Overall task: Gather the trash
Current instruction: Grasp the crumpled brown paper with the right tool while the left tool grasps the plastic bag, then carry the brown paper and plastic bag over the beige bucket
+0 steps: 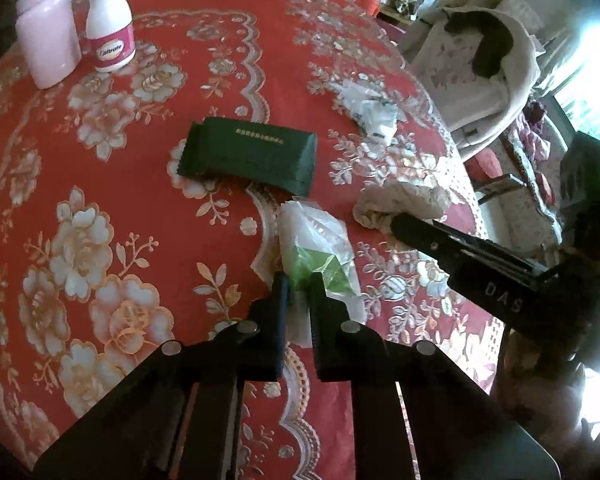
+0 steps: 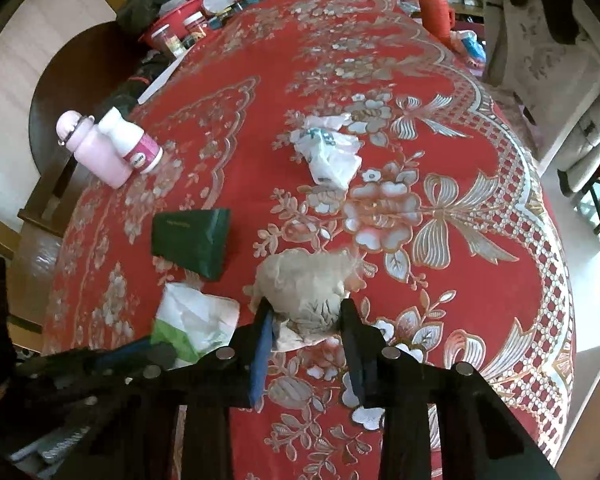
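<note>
On the red flowered tablecloth (image 1: 100, 200) lies a clear-and-green plastic wrapper (image 1: 316, 236). My left gripper (image 1: 300, 278) is shut on its near end, the green part pinched between the two black fingers. Just right of it sits a crumpled beige tissue wad (image 2: 304, 276); my right gripper (image 2: 306, 308) is shut on its near side, a finger pressing on each flank. In the left wrist view the right gripper (image 1: 396, 222) comes in from the right onto that tissue wad (image 1: 404, 200). A crumpled white bag (image 2: 328, 152) lies farther out.
A dark green packet (image 1: 248, 156) lies just beyond the wrapper. A pink bottle (image 1: 46, 40) and a white pill bottle (image 1: 110, 28) stand at the far left. A chair draped with a pale coat (image 2: 548, 80) stands past the table's right edge. Jars and clutter (image 2: 188, 24) crowd the far end.
</note>
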